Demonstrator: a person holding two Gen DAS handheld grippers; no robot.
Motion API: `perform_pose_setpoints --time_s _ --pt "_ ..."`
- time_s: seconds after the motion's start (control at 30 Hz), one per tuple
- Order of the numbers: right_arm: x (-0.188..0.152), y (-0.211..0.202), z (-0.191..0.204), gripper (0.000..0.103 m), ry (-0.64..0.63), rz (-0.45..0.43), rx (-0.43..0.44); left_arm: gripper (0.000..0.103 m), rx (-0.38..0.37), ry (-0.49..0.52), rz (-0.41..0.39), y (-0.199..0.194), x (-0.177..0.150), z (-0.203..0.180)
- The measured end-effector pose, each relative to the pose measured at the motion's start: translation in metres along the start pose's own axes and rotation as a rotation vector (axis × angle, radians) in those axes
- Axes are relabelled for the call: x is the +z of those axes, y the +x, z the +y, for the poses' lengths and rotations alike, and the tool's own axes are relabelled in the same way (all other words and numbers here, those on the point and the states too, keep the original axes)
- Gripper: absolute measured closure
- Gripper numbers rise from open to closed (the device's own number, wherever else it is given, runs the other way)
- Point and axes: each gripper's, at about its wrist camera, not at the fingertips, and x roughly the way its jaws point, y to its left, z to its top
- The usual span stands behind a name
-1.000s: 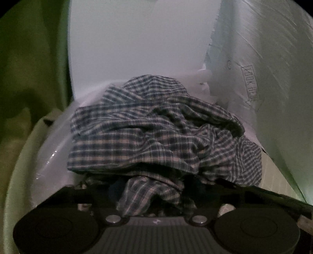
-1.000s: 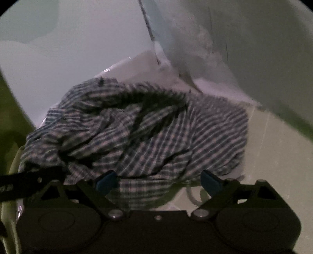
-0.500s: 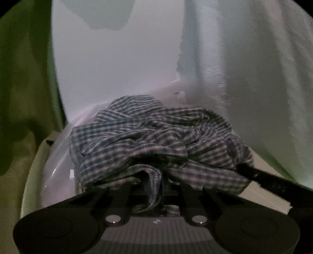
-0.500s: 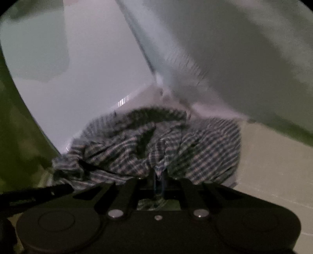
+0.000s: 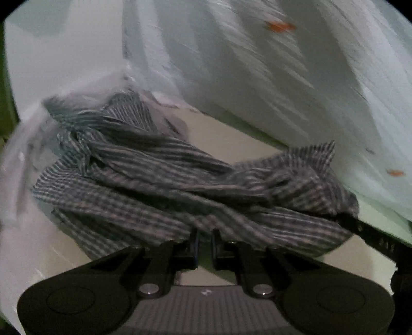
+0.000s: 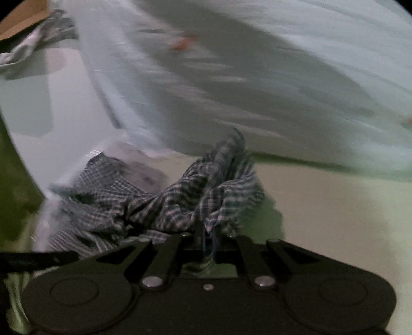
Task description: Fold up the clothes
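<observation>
A crumpled blue-and-white plaid shirt (image 5: 159, 185) lies in a pale bin with white walls. My left gripper (image 5: 204, 242) is shut on the shirt's near edge, and the cloth stretches away from it toward the back left corner. In the right wrist view the same plaid shirt (image 6: 185, 201) rises in a bunch above my right gripper (image 6: 208, 241), which is shut on a fold of it. The other gripper's dark arm (image 5: 373, 239) shows at the right edge of the left wrist view. Both views are blurred by motion.
White sheet-like walls (image 5: 270, 77) rise steeply behind and to the right of the shirt. The pale floor of the bin (image 6: 322, 206) shows to the right. A clear plastic film (image 5: 23, 159) lies at the left. More cloth and a brown cardboard edge (image 6: 23, 23) sit at the far upper left.
Both grippers went from open around the shirt to shut on it. The shirt has since been lifted and pulled out lengthwise, exposing the bin floor; the cameras have swung.
</observation>
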Motion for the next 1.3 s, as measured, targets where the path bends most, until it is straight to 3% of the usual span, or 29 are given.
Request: perform_pose_setpoints --time_s 0.17,0.27,0.33,0.4,0.43,0.53,0.7,0.77,0.87,1.0,1.23,1.27,1.3 --pt "-0.027 -0.056 -0.1 0.098 0.079 -0.006 -0.2 0.085 -0.028 0.04 0.034 -0.003 -0.037 -0.055" --pt "-0.039 -0.084 -0.155 0.098 0.122 -0.005 -0.322 0.066 0.001 0.049 0.063 -0.001 -0.052 -0.073" --pt "-0.044 -0.098 -0.183 0.097 0.166 0.0 -0.382 0.045 0.031 0.056 0.072 0.001 -0.058 -0.079" --pt "-0.048 -0.109 -0.198 0.09 0.217 -0.007 -0.403 0.036 0.059 0.054 0.078 0.005 -0.061 -0.081" --pt "-0.05 -0.114 -0.204 0.088 0.24 -0.011 -0.412 0.036 0.073 0.049 0.089 0.008 -0.062 -0.079" --pt "-0.056 -0.125 -0.209 0.07 0.266 -0.026 -0.434 0.036 0.104 0.019 0.126 0.015 -0.068 -0.07" --pt "-0.054 -0.13 -0.216 0.037 0.306 -0.054 -0.421 0.033 0.115 -0.034 0.165 0.022 -0.074 -0.056" --pt "-0.049 -0.129 -0.209 0.031 0.294 -0.064 -0.422 0.032 0.121 -0.042 0.183 0.028 -0.074 -0.055" --pt "-0.04 -0.125 -0.199 0.028 0.273 -0.077 -0.417 0.032 0.132 -0.054 0.212 0.037 -0.073 -0.053" --pt "-0.027 -0.106 -0.182 0.023 0.221 -0.075 -0.339 0.031 0.142 -0.047 0.236 0.051 -0.067 -0.054" --pt "-0.015 -0.03 -0.158 0.021 0.128 0.069 -0.152 0.028 0.185 -0.046 0.271 0.088 -0.05 -0.056" --pt "-0.014 -0.018 -0.158 0.022 0.122 0.094 -0.123 0.028 0.196 -0.056 0.274 0.094 -0.046 -0.055" --pt "-0.013 -0.008 -0.16 0.034 0.114 0.118 -0.109 0.028 0.207 -0.066 0.278 0.099 -0.042 -0.055"
